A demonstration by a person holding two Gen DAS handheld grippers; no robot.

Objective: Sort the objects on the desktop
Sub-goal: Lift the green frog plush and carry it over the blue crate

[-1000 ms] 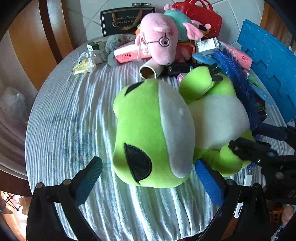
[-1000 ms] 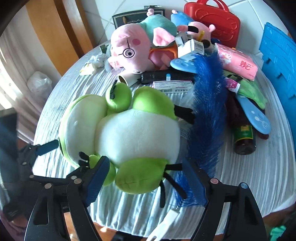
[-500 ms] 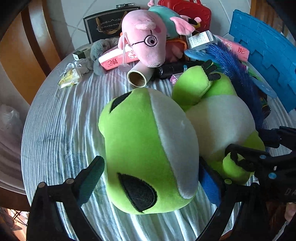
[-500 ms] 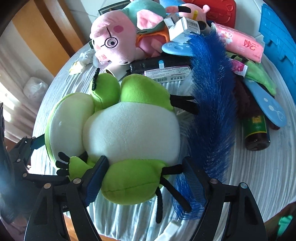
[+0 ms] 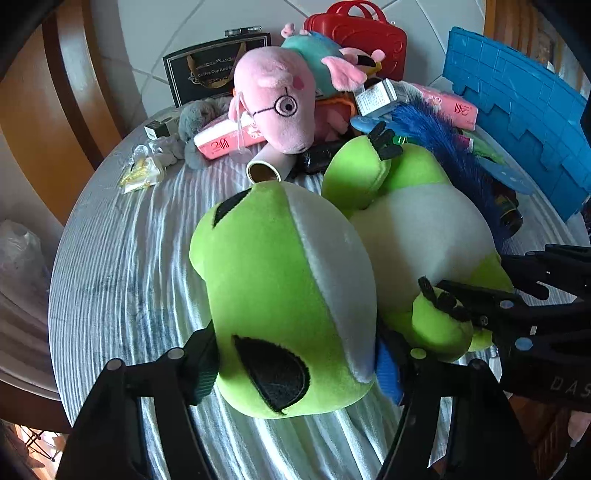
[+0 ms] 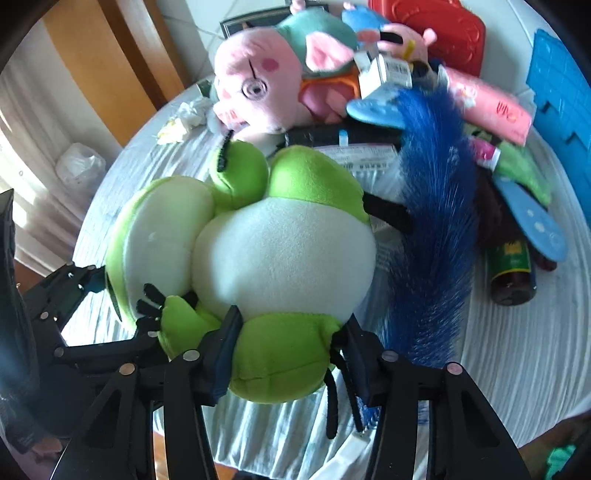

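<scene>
Left gripper (image 5: 295, 369) clamped on the head of the green frog plush (image 5: 288, 295); both pads pressed into the fabric, one at 9 o'clock of the head, the blue one at 3 o'clock, half buried under the white mouth panel; right gripper (image 6: 288, 350) clamped on the frog's lower green leg, fingers (image 6: 221, 343) dug into either side of it, thin black toes dangling below; plush sits between the two tools over the striped white tablecloth (image 5: 122, 258), white belly up, whether it touches the cloth I can't tell; right tool also shows in the left view at 3 o'clock, just beside the frog's small arm; clutter pile at 12 o'clock of the frog: pink pig plush (image 5: 280, 107) with glasses, cardboard tube (image 5: 264, 170) just below its snout, red case (image 5: 364, 29) behind it, black gift bag (image 5: 207, 74) at 11 o'clock; blue feather duster (image 6: 432, 221) runs along the frog's 3 o'clock side, touching one black foot; brown bottle (image 6: 511, 273) lying further out at 3 o'clock, light blue paddle (image 6: 532, 218) across it; pink tissue pack (image 6: 491, 107) at 1 o'clock; blue plastic panel (image 5: 517, 110) standing at the table's 2 o'clock edge; crumpled wrapper (image 5: 142, 173) at 10 o'clock, well apart from the frog.
</scene>
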